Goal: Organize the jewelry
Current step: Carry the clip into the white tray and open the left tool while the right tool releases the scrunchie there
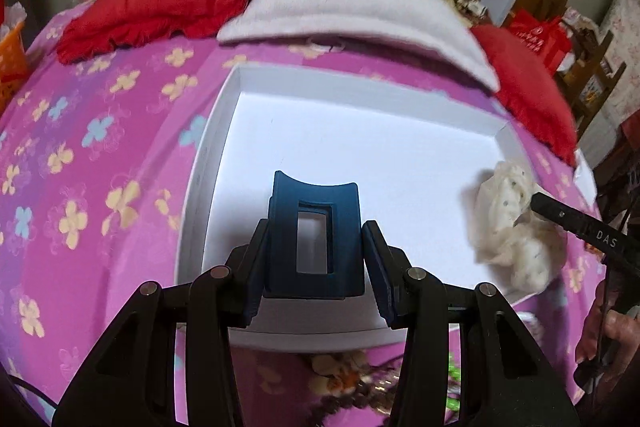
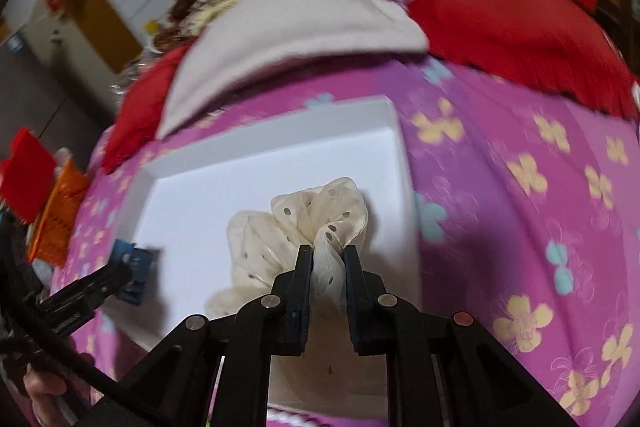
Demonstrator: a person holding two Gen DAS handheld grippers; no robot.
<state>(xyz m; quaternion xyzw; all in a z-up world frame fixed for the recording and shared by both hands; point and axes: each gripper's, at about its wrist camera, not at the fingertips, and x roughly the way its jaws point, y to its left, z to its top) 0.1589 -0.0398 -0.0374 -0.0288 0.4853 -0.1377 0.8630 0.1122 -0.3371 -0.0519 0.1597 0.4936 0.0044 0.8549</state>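
A: Where's the blue hair claw (image 1: 316, 239)?
B: Clamped in the left gripper (image 1: 316, 259) jaws, over the white tray (image 1: 304, 83).
A: And the right gripper (image 2: 327, 269)?
B: Jaws pinching the cream scrunchie (image 2: 316, 215) above that tray's right side.

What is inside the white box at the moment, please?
Over the white box, the left tongs hold a blue hair clip, the right tongs a cream scrunchie. They cover some floor.
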